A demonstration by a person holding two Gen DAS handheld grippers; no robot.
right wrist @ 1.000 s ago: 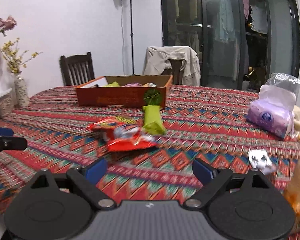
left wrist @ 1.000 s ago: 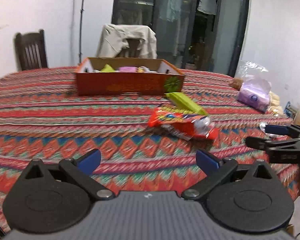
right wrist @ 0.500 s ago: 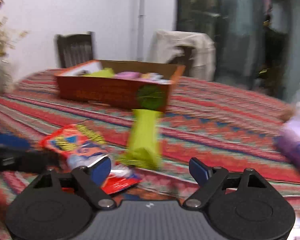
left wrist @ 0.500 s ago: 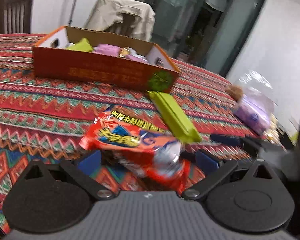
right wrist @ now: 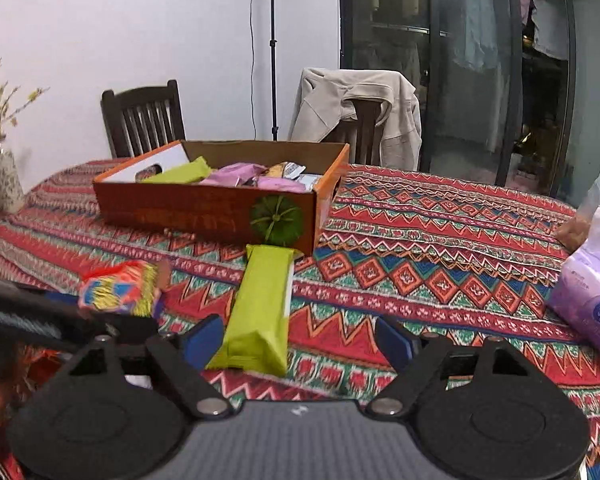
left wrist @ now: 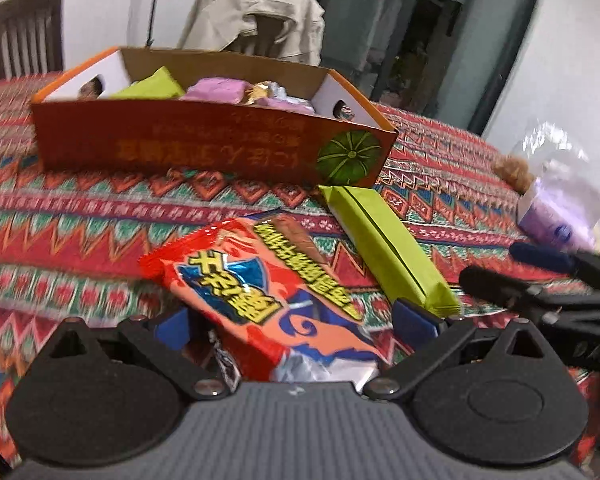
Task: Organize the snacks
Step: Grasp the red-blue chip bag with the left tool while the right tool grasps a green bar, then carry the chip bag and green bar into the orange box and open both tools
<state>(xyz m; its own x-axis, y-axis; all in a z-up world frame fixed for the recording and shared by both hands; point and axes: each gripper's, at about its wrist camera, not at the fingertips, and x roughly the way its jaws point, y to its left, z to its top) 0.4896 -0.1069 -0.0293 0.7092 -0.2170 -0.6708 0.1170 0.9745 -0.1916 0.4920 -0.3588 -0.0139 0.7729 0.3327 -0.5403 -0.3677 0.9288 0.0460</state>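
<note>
A red snack packet [left wrist: 256, 292] lies on the patterned tablecloth between the fingers of my left gripper [left wrist: 293, 324], which is open around it, pads not pressing. A long green packet [right wrist: 260, 304] lies just in front of the orange cardboard box [right wrist: 204, 212], its near end between the fingers of my right gripper [right wrist: 298, 342]. Those jaws are closing but still stand wide of the packet. The box [left wrist: 220, 148] holds green and pink snacks. In the left wrist view the green packet [left wrist: 384, 244] lies right of the red one, with the right gripper's fingers [left wrist: 500, 284] beside it.
A purple tissue pack [right wrist: 592, 292] and a plastic bag sit at the right edge of the table [right wrist: 440, 240]. A vase of flowers [right wrist: 6, 176] stands at the far left. Two chairs, one draped with a jacket [right wrist: 356, 108], stand behind the table.
Both grippers moved forward over the table to the snacks. The red packet now lies between the left fingers and the green packet's end between the right fingers, whose gap has narrowed a little.
</note>
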